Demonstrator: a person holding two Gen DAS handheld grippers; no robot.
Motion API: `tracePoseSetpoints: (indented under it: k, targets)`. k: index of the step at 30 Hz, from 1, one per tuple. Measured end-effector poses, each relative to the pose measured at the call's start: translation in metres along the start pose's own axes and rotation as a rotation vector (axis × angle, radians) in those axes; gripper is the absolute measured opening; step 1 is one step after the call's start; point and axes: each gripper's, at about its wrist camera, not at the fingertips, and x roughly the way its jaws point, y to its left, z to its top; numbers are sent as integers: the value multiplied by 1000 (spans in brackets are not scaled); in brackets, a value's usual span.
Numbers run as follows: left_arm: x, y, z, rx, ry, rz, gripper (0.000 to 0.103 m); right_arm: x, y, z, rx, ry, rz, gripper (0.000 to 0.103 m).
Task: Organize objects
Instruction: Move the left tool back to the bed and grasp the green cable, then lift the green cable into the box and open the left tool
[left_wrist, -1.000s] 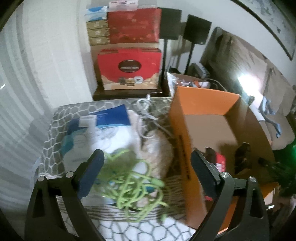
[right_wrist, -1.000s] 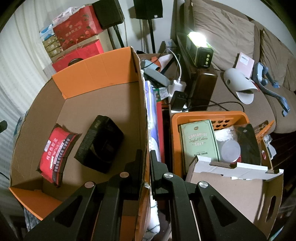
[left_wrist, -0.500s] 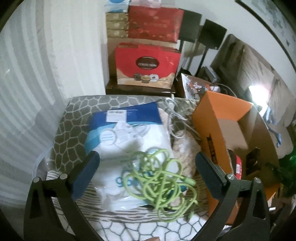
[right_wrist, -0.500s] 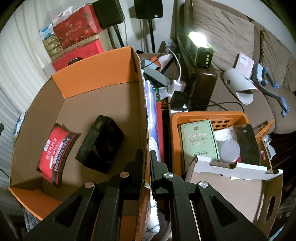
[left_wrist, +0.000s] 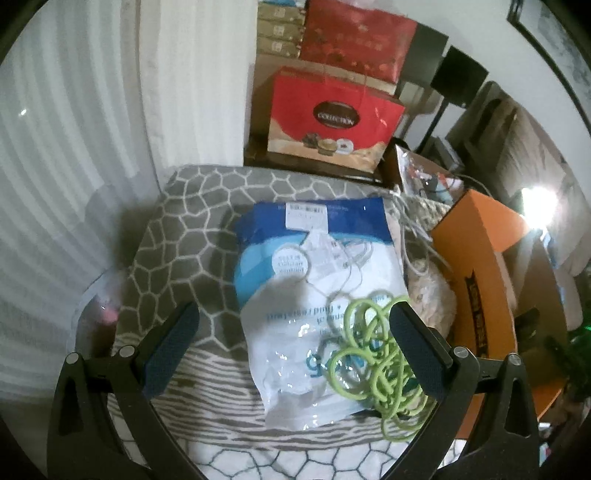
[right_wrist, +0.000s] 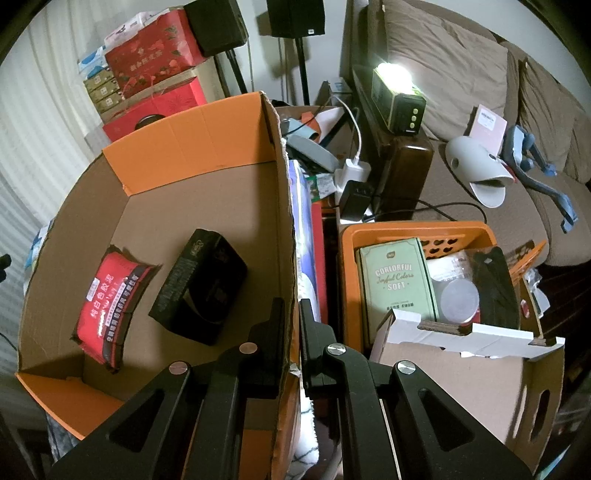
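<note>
1. The left gripper (left_wrist: 291, 339) is hovering with its two fingers spread as wide apart as they go, and nothing is pinched between the blue pads (left_wrist: 171, 350).
2. Below it, a blue-and-white plastic bag (left_wrist: 317, 280) is lying flat on a grey blanket with a white honeycomb pattern (left_wrist: 192, 236).
3. A tangle of lime-green cord (left_wrist: 373, 354) is resting on the near right corner of that bag, partly behind the right finger (left_wrist: 417, 350) of the left gripper.
4. A white cable (left_wrist: 413, 229) and a pale fluffy item (left_wrist: 432, 295) are sitting just beside the bag, between it and the orange cardboard box (left_wrist: 480, 258).
5. The right gripper (right_wrist: 292, 328) is clamping its fingers together on the right wall of the orange cardboard box, one finger inside and one outside.
6. Inside that box, a red packet with white lettering (right_wrist: 107, 302) and a black packet (right_wrist: 201, 288) are lying on the bottom, near each other but apart.
7. To the right, an orange plastic basket (right_wrist: 417, 230) is holding a pale green box marked "SOFT" (right_wrist: 395, 280) and a clear lidded tub (right_wrist: 460, 299).
8. A white-edged carton (right_wrist: 461, 369) is standing in front of the basket.
9. Red gift boxes (left_wrist: 332, 114) are stacking up against the wall behind the blanket.
</note>
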Motion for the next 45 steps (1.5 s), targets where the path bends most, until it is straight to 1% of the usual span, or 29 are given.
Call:
tracePoseSetpoints:
  k: [4,8,11,13,14,16,17,18,21,23,26,28,30,31,32,39,42,45]
  targets:
    - [5,-8,-10,27,21,-16,103,1,-1,0,-5,2,-8,6]
    - [11,-25,-20,55,49,-44,103,1,1,1,-6,4,-12,6]
    - [17,-36,-24,74,75,-44,103,1,1,1,-6,4,-12,6]
    - [21,-42,-26,90,88,-36,100,1,1,1,-7,3,-13,6]
    - [24,-46,-26,97,98,-30,96,1,1,1,-7,3,-13,6]
    - [30,-51,-27,107,118,-26,94,1,2,1,-6,3,-12,6]
    - [33,-54,-27,115,126,-24,90,1,2,1,-6,3,-12,6]
    - [35,-57,-27,121,136,-20,83,1,2,1,-6,4,-12,6]
    - [46,-66,-28,133,180,-31,74,2,3,2,-6,4,-13,6]
    - [52,-71,-30,142,197,-28,72,2,3,2,-5,4,-12,6]
    - [55,-77,-30,151,196,-8,69,2,3,1,-5,4,-13,6]
    - [56,-81,-29,157,194,-6,59,2,3,1,-5,4,-13,6]
    - [56,-84,-28,159,193,-11,34,2,3,1,-5,4,-13,6]
    - [57,-85,-28,154,196,-23,31,2,3,1,-5,4,-13,6]
    - [56,-85,-27,143,198,-39,26,2,3,1,-5,4,-13,6]
    - [38,-87,-23,106,144,-101,14,2,3,1,-6,5,-13,6]
    - [22,-87,-15,68,116,-164,12,2,3,2,-6,5,-14,6]
    - [5,-89,-6,50,86,-213,12,2,3,2,-5,5,-14,6]
